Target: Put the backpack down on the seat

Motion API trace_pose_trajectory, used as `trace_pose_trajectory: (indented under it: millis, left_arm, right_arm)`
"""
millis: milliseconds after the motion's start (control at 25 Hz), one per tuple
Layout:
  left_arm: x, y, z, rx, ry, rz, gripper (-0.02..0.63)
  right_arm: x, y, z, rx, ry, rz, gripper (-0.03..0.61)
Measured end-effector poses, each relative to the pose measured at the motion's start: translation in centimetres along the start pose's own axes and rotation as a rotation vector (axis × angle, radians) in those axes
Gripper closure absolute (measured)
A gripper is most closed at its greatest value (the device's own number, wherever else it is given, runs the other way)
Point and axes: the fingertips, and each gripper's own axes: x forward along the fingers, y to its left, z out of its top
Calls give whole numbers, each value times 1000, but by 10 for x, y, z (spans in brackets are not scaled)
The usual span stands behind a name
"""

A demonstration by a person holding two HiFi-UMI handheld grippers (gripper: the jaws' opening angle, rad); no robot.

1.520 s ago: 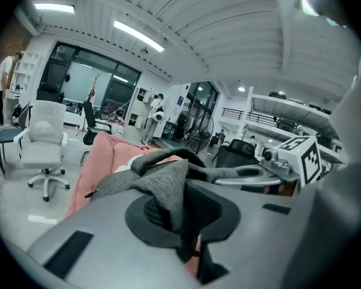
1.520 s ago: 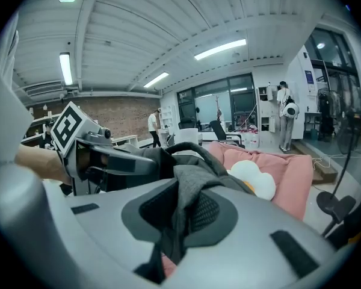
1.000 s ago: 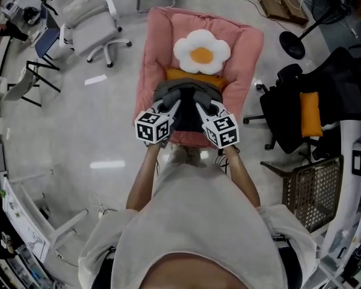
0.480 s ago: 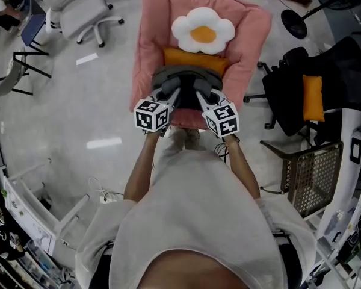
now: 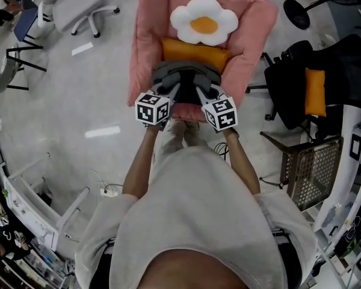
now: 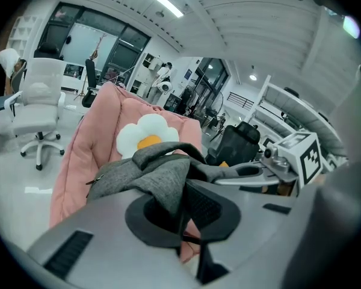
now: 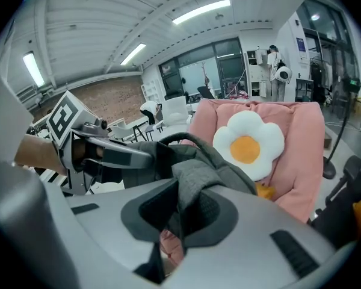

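We see the pink seat (image 5: pixel 143 53) stand nearer and higher in the head view than a second ago. The grey backpack (image 5: pixel 183 76) is over the seat's front part; we cannot tell whether it rests there. The flower cushion (image 5: pixel 203 21) leans against the seat's back, and more of the orange pillow (image 5: pixel 195 54) now shows above the backpack. The left hand-held gripper (image 5: pixel 173 92) and the right hand-held gripper (image 5: pixel 200 93) stay pinched narrow on the backpack's fabric, side by side as before.
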Motion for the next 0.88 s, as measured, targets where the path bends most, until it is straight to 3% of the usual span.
trace_pose_trajectory:
  millis: [880]
  left_arm:
    - [65,46,19,39,82,9,581]
  right_arm:
    - [65,-57,9,-2,61,-27,525]
